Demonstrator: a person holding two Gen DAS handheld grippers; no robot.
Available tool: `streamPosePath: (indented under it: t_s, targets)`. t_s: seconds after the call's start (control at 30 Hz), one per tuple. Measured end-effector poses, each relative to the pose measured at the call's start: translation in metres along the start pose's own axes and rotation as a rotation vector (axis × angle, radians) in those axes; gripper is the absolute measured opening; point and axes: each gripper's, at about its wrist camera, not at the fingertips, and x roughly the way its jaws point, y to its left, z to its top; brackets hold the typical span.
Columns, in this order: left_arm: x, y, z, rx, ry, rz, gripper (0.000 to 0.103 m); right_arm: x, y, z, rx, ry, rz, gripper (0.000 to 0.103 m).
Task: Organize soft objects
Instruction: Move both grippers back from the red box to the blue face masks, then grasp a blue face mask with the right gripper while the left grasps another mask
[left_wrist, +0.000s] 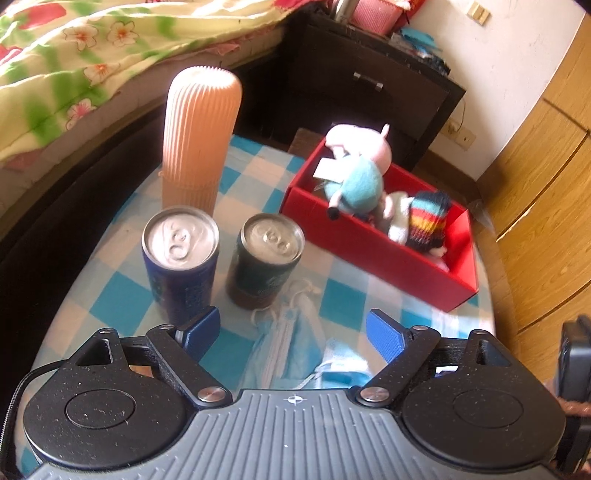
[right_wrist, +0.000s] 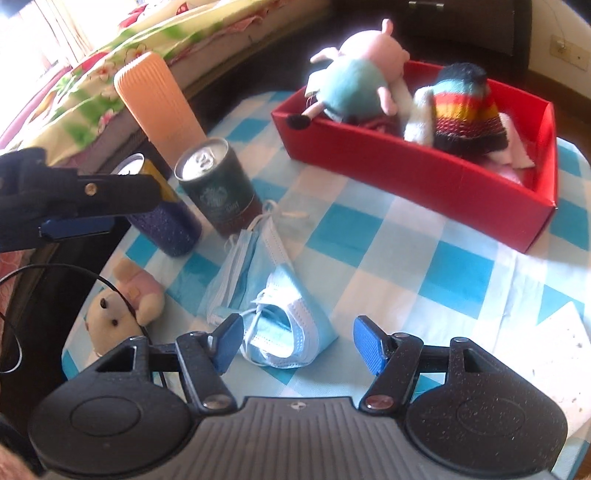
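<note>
left wrist – steep, close over table (left_wrist: 110, 295) | right wrist – same, from right | shared: red box (right_wrist: 424, 177)

Black gripper (right_wrist: 295, 341), blue pads (right_wrist: 367, 345)

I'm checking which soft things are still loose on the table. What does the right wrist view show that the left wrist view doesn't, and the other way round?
Only the right wrist view shows the small cream plush toy lying at the table's edge, and the left gripper from the side.

Only the left wrist view shows the dark nightstand and wooden wardrobe.

Both show the red box holding the pig plush and striped knit item, two cans, the ribbed peach container, and blue face masks loose on the checked cloth.
</note>
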Motion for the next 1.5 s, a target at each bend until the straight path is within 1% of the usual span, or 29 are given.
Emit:
streamPosePath:
  t_s: [0.03,0.07,0.13,0.23,0.27,0.3,0.33,0.37,0.47,0.5,0.57,0.63,0.7,0.73,0.77,0.83,0.93,1.0,1.1,1.17,1.2,1.3,1.43,1.5]
  targets:
    - [0.0,0.003,0.001,-0.011,0.005,-0.01,0.084,0.002,0.001,0.0,-0.005,0.005,-0.002,0.045]
    - [-0.002,0.007,0.003,-0.028,0.007,-0.041,0.084,0.004,0.002,0.0,-0.009,0.007,-0.006,0.047]
    - [-0.009,0.014,0.01,-0.07,0.008,-0.131,0.084,0.011,0.004,-0.001,-0.017,0.019,-0.016,0.049]
    - [-0.025,0.022,0.018,-0.125,-0.016,-0.265,0.084,0.021,0.01,-0.002,-0.039,0.038,-0.016,0.049]
    - [-0.031,0.023,0.021,-0.142,-0.016,-0.322,0.085,0.024,0.012,-0.003,-0.048,0.041,-0.016,0.049]
    - [-0.037,0.024,0.023,-0.153,-0.023,-0.369,0.088,0.027,0.014,-0.003,-0.057,0.047,-0.017,0.049]
    - [-0.041,0.023,0.023,-0.153,-0.041,-0.392,0.091,0.031,0.016,-0.004,-0.062,0.055,-0.019,0.049]
    - [-0.044,0.019,0.022,-0.14,-0.056,-0.379,0.094,0.034,0.017,-0.005,-0.066,0.063,-0.02,0.049]
    - [-0.041,0.008,0.017,-0.083,-0.073,-0.288,0.092,0.045,0.019,-0.007,-0.079,0.087,-0.034,0.049]
    - [-0.038,0.008,0.016,-0.078,-0.063,-0.272,0.092,0.047,0.02,-0.008,-0.084,0.089,-0.036,0.049]
    - [-0.03,0.008,0.013,-0.078,-0.027,-0.267,0.091,0.049,0.023,-0.009,-0.11,0.078,-0.046,0.049]
    - [-0.022,0.011,0.01,-0.081,-0.012,-0.232,0.091,0.051,0.026,-0.01,-0.136,0.077,-0.06,0.048]
    - [-0.01,0.012,0.009,-0.083,0.02,-0.198,0.091,0.05,0.026,-0.01,-0.144,0.071,-0.071,0.036]
    - [-0.003,0.012,0.009,-0.083,0.046,-0.187,0.091,0.048,0.023,-0.008,-0.131,0.076,-0.051,0.025]
    - [0.004,0.011,0.008,-0.083,0.069,-0.178,0.091,0.045,0.019,-0.007,-0.107,0.083,-0.024,0.019]
    - [0.019,0.007,0.005,-0.08,0.101,-0.144,0.091,0.038,0.011,-0.006,-0.072,0.093,0.016,0.015]
    - [0.042,-0.005,0.001,-0.046,0.147,-0.072,0.091,0.02,0.001,-0.009,-0.054,0.08,0.027,0.013]
    - [0.054,-0.013,-0.001,-0.02,0.171,-0.054,0.091,0.004,-0.008,-0.013,-0.04,0.073,0.041,0.013]
    - [0.065,-0.026,-0.004,0.027,0.168,0.021,0.091,-0.016,-0.023,-0.021,-0.004,0.069,0.048,0.013]
    - [0.075,-0.032,-0.007,0.05,0.171,0.076,0.091,-0.025,-0.032,-0.025,0.009,0.05,0.037,0.013]
    - [0.081,-0.034,-0.008,0.058,0.176,0.097,0.091,-0.029,-0.037,-0.027,0.024,0.043,0.044,0.013]
    - [0.096,-0.039,-0.014,0.067,0.198,0.139,0.087,-0.034,-0.054,-0.03,0.072,0.038,0.057,0.013]
    - [0.116,-0.045,-0.017,0.113,0.201,0.206,0.084,-0.036,-0.066,-0.029,0.099,0.031,0.065,0.014]
    - [0.124,-0.045,-0.018,0.121,0.201,0.233,0.08,-0.038,-0.071,-0.03,0.108,0.031,0.07,0.015]
